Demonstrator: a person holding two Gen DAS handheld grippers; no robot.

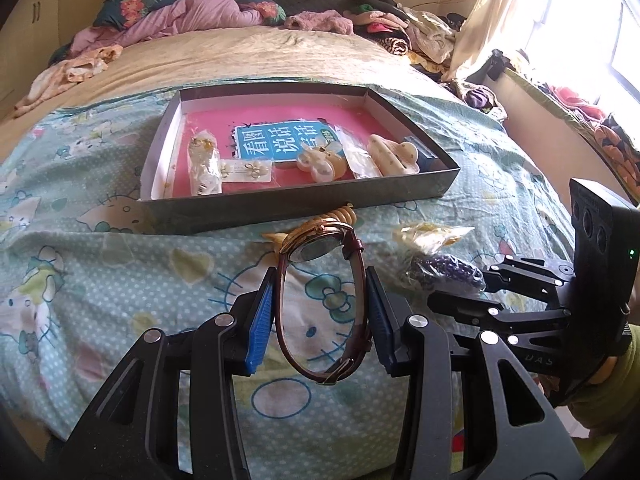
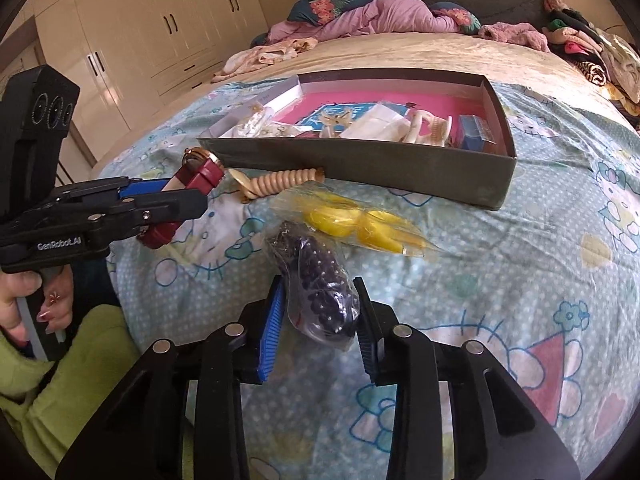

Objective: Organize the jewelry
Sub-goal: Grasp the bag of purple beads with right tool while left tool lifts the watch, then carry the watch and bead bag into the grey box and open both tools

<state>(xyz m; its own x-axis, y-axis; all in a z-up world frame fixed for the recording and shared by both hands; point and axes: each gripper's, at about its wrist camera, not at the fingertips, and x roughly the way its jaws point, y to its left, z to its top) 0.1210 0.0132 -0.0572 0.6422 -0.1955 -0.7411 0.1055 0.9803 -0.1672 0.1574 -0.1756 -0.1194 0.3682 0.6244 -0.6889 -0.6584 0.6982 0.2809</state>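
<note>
My left gripper (image 1: 320,280) is shut on a gold wristwatch with a dark red strap (image 1: 320,248), held above the bedspread just in front of the grey box (image 1: 304,200); the watch also shows in the right wrist view (image 2: 200,176). My right gripper (image 2: 320,292) is shut on a clear bag of dark purple beads (image 2: 324,292), which also shows in the left wrist view (image 1: 444,272). The box (image 2: 360,160) has a pink floor and holds hair clips, earring cards and small bags.
A cream spiral hair tie (image 2: 284,182) and a bag of yellow pieces (image 2: 360,224) lie on the Hello Kitty bedspread in front of the box. Clothes are piled at the bed's head. Wardrobes (image 2: 160,32) stand to the left, a window (image 1: 580,20) to the right.
</note>
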